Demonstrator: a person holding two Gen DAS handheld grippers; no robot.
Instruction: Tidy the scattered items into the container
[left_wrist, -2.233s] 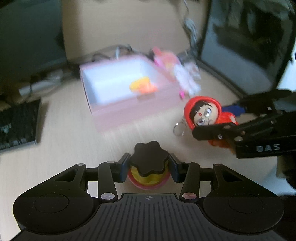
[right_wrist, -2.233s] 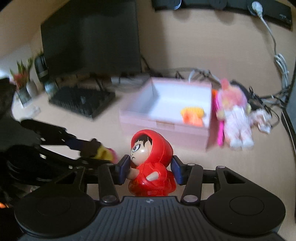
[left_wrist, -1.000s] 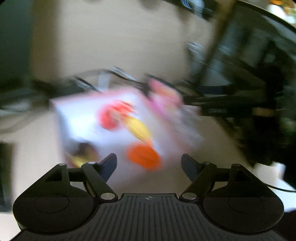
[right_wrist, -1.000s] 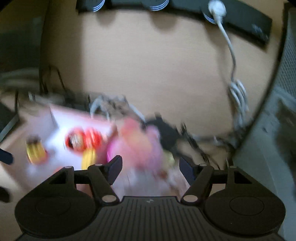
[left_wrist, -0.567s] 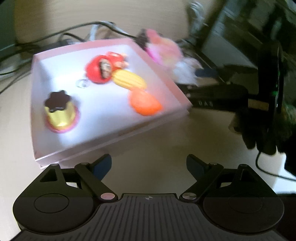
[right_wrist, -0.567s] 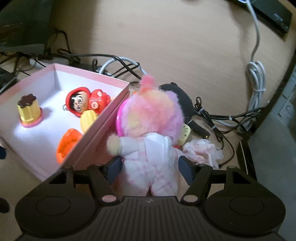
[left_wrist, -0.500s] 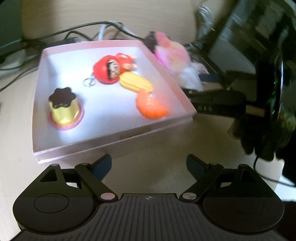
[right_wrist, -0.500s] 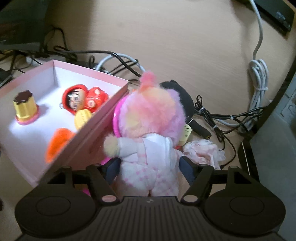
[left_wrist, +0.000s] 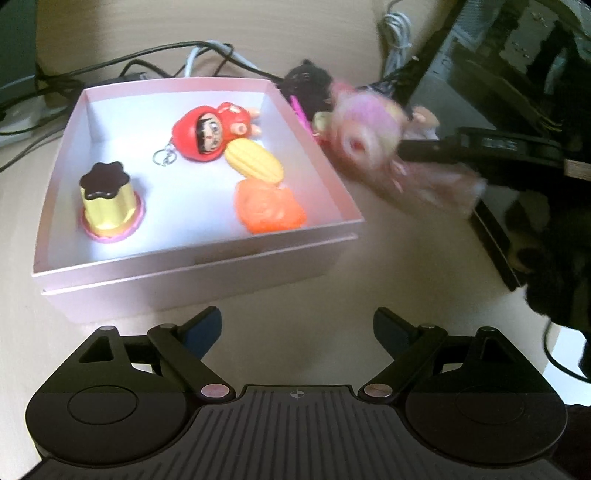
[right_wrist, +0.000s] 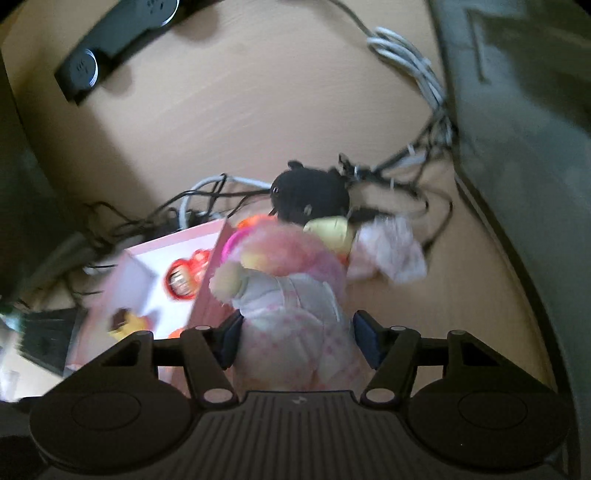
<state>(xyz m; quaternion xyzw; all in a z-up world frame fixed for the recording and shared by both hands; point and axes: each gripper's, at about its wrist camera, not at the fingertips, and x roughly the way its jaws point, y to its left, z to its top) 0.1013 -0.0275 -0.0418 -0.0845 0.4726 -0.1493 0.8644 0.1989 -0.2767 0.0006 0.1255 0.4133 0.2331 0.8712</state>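
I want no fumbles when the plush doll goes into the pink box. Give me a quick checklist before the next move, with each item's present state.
1. Right gripper closed on the plush doll: ok, fingers press its body on both sides.
2. Doll clear of the desk: cannot tell, blurred.
3. Free floor space in the pink box: ok, bare patch between pudding toy and orange toy.
4. Left gripper out of the way: ok, open, empty, in front of the box.
5. Cables snagging the doll: cannot tell.
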